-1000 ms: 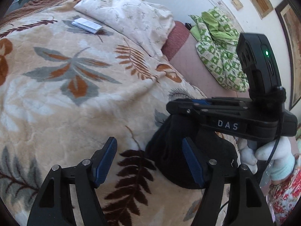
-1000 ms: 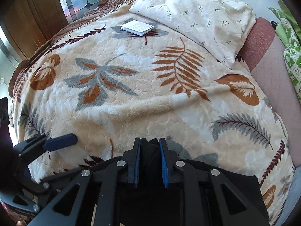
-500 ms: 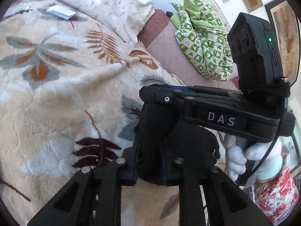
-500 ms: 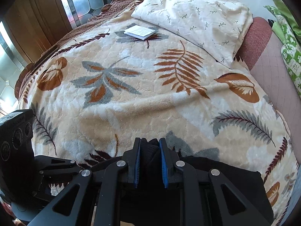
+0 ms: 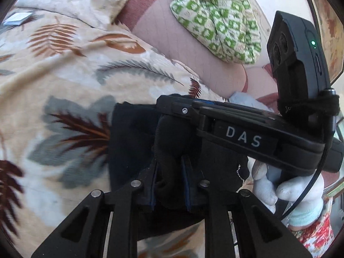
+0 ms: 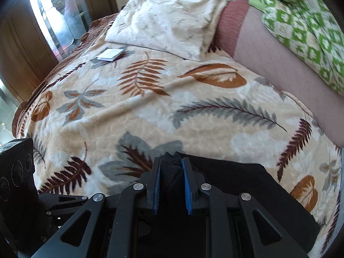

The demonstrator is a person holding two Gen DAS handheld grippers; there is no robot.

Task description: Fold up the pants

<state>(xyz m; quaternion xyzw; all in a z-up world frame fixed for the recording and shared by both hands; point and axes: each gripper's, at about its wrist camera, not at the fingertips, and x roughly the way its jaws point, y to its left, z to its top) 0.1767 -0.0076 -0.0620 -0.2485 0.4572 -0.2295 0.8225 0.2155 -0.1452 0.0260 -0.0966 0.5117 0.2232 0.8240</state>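
Note:
Black pants (image 5: 129,142) lie bunched on the leaf-patterned blanket (image 5: 53,68) near the bed's front edge; they also show in the right wrist view (image 6: 247,182). My left gripper (image 5: 169,172) is shut on a thick fold of the pants. My right gripper (image 6: 171,172) is shut on another fold of the same pants. The right gripper's body crosses the left wrist view just beyond my left fingers, so both grips sit close together. The left gripper's body shows at the lower left of the right wrist view (image 6: 19,182).
A cream pillow (image 6: 172,19) lies at the head of the bed, with a small white booklet (image 6: 109,54) beside it. A green patterned cloth (image 5: 215,19) lies on a pink sheet (image 6: 279,64) to the right. Wooden doors (image 6: 23,49) stand at the far left.
My left gripper moved right to the pants and shut on a fold beside the right gripper. Both grippers then swung to the right with the pants held.

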